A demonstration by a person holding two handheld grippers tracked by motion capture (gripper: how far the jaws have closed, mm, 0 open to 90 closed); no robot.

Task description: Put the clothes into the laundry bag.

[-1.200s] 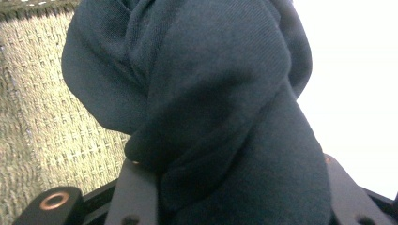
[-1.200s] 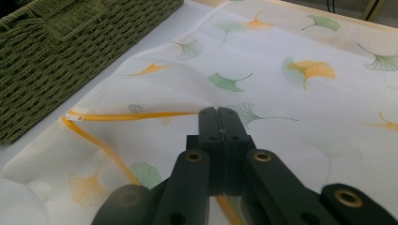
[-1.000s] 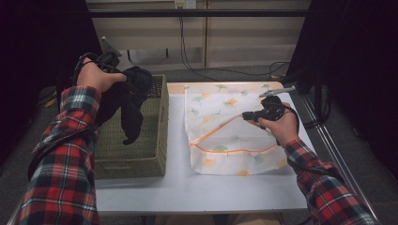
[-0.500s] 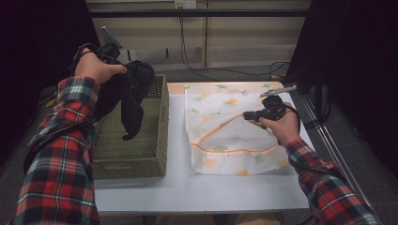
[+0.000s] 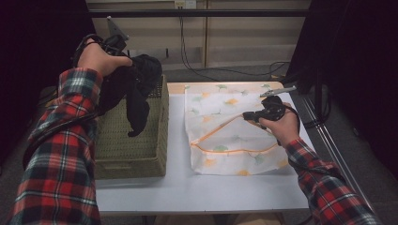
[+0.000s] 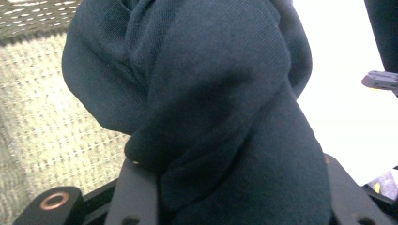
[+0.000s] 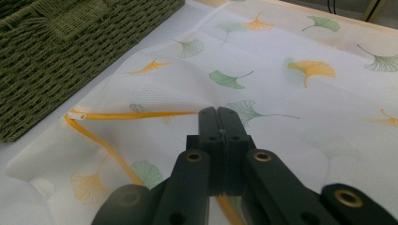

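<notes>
A dark garment hangs bunched from my left gripper above the green woven basket, its tail dangling into the basket. In the left gripper view the dark garment is wedged between the two black jaws, so the gripper is shut on it. A white mesh bag printed with ginkgo leaves lies flat on the table at the right. My right gripper is shut on the upper lip of its orange zipper opening, holding that lip slightly raised. The right gripper shows its jaws pressed together.
The basket stands right beside the bag's left edge. The white table has bare room in front of the bag and the basket. Cables run over the floor behind the table, and a metal frame stands at its right side.
My left hand has risen with the dark garment, drawing more of it up out of the basket. The right hand and the bag have stayed where they were.
</notes>
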